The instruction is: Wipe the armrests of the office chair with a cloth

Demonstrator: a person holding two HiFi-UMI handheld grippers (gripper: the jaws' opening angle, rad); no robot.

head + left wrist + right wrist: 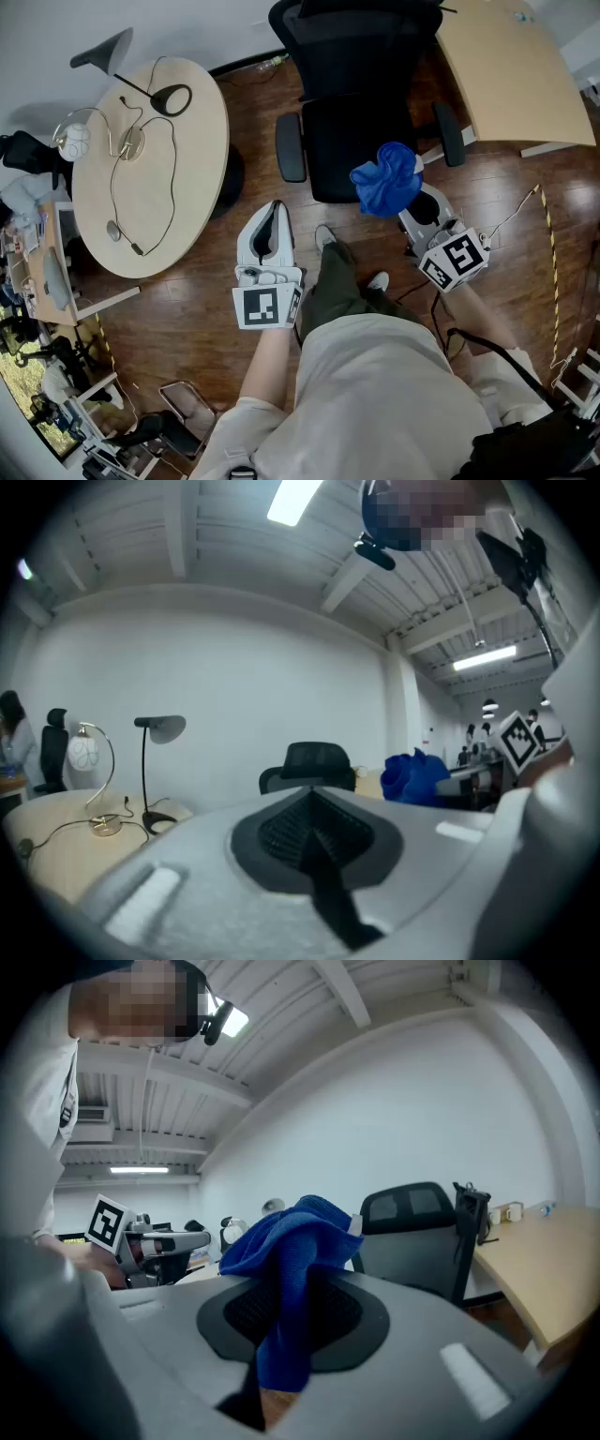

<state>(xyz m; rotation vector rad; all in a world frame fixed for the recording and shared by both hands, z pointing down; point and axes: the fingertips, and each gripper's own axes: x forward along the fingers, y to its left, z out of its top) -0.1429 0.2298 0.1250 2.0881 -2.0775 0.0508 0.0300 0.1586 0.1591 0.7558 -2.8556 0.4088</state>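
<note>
Head view looks steeply down on a dark wooden floor (251, 112). At the left stands a pale round table (178, 216), with a black desk lamp (171, 98) at the far edge of the tabletop and thin cables (114, 187) looping across its middle. Just right of the table, the left gripper (274, 211) hangs over the floor with its jaws pressed together and nothing between them. Beyond it, a black office chair (352, 141) stands on the floor between the table and a light wooden desk (511, 75) in the far right corner, one armrest (290, 147) on each side of the seat. The right gripper (411, 208) has its jaws clamped on a bunched blue cloth (386, 178), held in the air at the front edge of the seat and touching neither armrest. Striped tape (550, 239) runs along the floor near the right edge. Both gripper views show a plain white wall (234, 686) and a beamed ceiling with strip lights (292, 499).
</note>
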